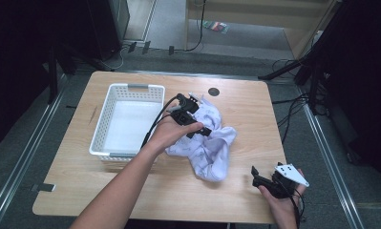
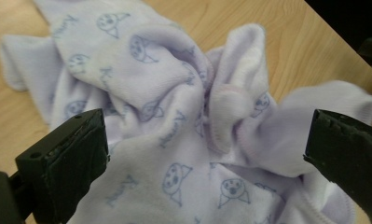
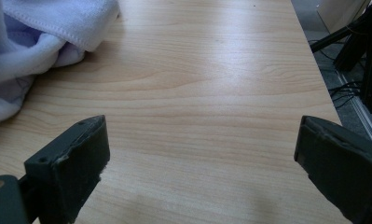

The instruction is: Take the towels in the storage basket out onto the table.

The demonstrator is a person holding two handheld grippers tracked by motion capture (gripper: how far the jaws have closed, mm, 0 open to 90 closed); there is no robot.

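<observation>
right gripper [image 1: 258, 175]: near the table's [image 1: 131, 191] front right corner, held just above bare wood; its jaws stand wide apart with nothing between them.
cloth [image 1: 207, 138]: a pale lilac printed piece, crumpled in a heap at the middle of the table, just right of the basket; one edge of it shows at the upper left of the right gripper view [image 3: 44, 32].
left gripper [image 1: 197, 125]: over the heap, jaws spread wide across the bunched folds [image 2: 193, 135]; the pads do not seem to press the fabric, though the folds come close to them.
basket [image 1: 108, 114]: white, slotted, at the table's left side, nothing inside it.
done: the cloth lies loose on the wood, neither folded nor in the basket.
left: likely grasping it, then folding or moving it; which is meant I cannot tell.
</observation>
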